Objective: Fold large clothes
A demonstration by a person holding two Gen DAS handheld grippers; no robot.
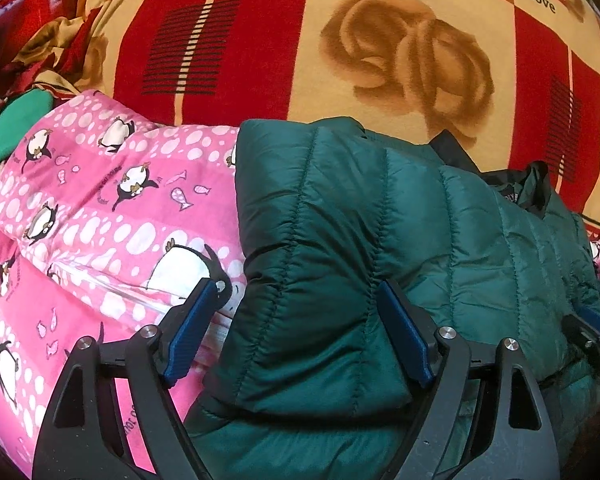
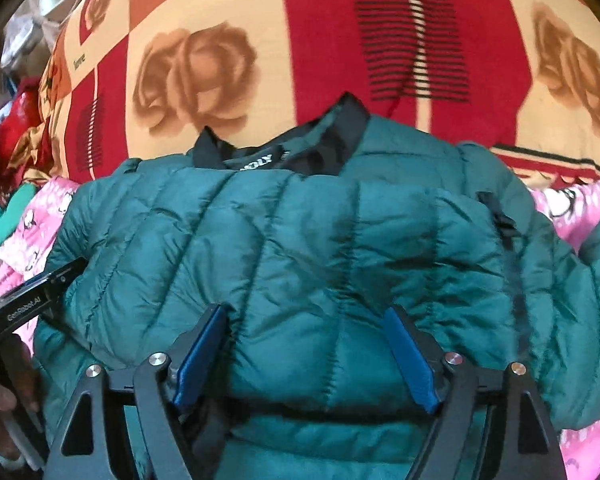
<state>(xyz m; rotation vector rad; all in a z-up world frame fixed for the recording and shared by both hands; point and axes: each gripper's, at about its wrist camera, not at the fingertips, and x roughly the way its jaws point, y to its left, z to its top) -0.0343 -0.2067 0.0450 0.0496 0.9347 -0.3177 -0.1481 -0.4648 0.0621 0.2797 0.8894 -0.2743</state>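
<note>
A dark green quilted puffer jacket [image 2: 300, 248], folded over, is lying on a pink penguin-print padded quilt [image 1: 100, 208] over a red-and-cream rose-patterned blanket [image 1: 380, 40]. The left gripper [image 1: 300, 320] and right gripper [image 2: 308, 352] are both standing wide, straddling puffy folds without pinching. The slick, springy, lightweight shell is probably calling for a hold at stitched seams or hem.

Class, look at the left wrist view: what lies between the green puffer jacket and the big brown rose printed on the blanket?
Nothing: in the left wrist view the green puffer jacket meets bare blanket below the rose.
</note>
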